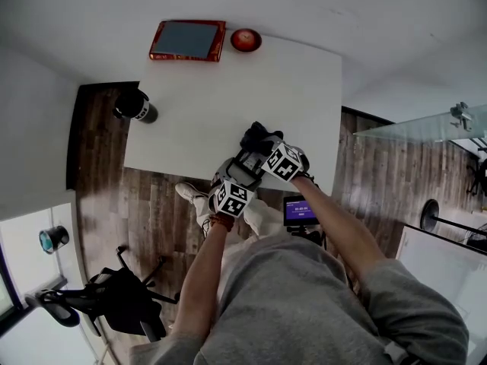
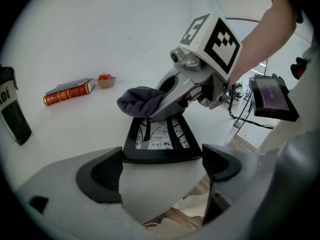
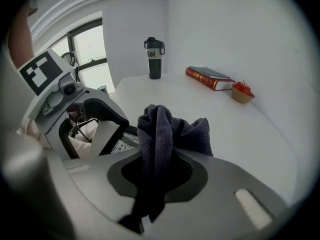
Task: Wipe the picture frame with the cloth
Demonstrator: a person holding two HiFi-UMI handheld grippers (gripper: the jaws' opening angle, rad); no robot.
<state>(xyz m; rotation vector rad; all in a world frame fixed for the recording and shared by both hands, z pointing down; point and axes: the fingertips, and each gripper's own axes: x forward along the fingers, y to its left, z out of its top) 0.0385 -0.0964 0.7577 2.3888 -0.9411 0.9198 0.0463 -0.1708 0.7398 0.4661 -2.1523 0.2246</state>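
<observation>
The work surface is a white table point(image 1: 228, 105) over a wooden floor point(image 1: 152, 211).

Head view: a red book point(image 1: 187, 40) lies at the table's 11 o'clock and a small bowl point(image 1: 246, 39) of red fruit at 12. A black bottle point(image 1: 135, 106) stands at 9. We find both tools at the 6 o'clock edge, with the left gripper point(image 1: 242, 170) just beside the right gripper point(image 1: 257, 141).

Left gripper view: the picture frame point(image 2: 161, 139) lies flat at the table's near edge. Its near side sits between the wide-set jaws, and the pads meet its two corners. We judge this a clamp that keeps the frame from sliding under the wipe. At 12 o'clock of the frame, the grey cloth point(image 2: 140, 101) rests over the far rail.

Right gripper view: the jaws are closed on the cloth, which bunches upward and hangs forward of the tips. This leaves soft fabric, not metal, to meet the frame. The glass looks not yet covered.
</observation>
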